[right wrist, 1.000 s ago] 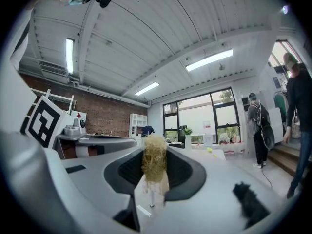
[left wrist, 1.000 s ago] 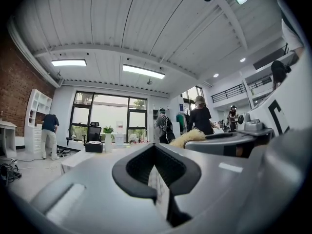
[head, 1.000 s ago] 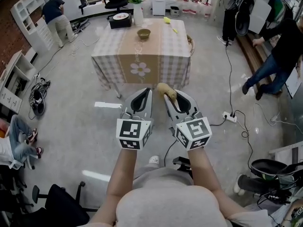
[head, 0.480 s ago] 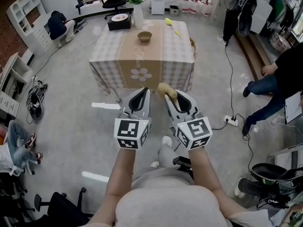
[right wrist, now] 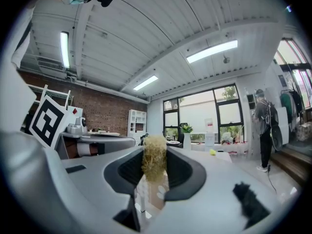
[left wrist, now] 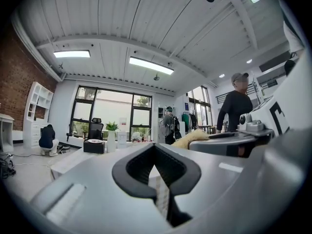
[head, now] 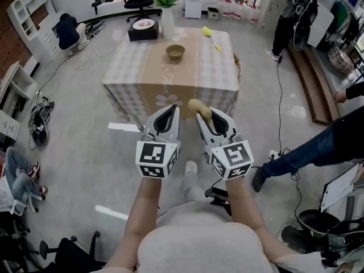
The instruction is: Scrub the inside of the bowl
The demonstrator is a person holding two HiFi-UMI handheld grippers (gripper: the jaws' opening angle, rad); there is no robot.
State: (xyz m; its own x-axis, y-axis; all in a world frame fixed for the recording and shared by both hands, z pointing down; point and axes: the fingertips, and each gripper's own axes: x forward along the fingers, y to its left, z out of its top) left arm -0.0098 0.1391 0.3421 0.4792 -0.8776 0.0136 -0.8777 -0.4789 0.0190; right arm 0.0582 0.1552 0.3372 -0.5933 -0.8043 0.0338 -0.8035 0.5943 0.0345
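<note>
Some of the scrubber (head: 199, 106) hides between right gripper (head: 207, 117) jaws.

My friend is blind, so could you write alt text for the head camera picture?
Seen from above, a person holds a tool in each hand over the floor: the right tool grips a tan scrubber, the left tool is shut and empty. Ahead stands a checked-cloth table with a small bowl on it.

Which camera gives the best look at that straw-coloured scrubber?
The right gripper view: the scrubber sits close up, pinched between the jaws. The head view shows it small, poking past those jaws; the left gripper view catches only a sliver.
</note>
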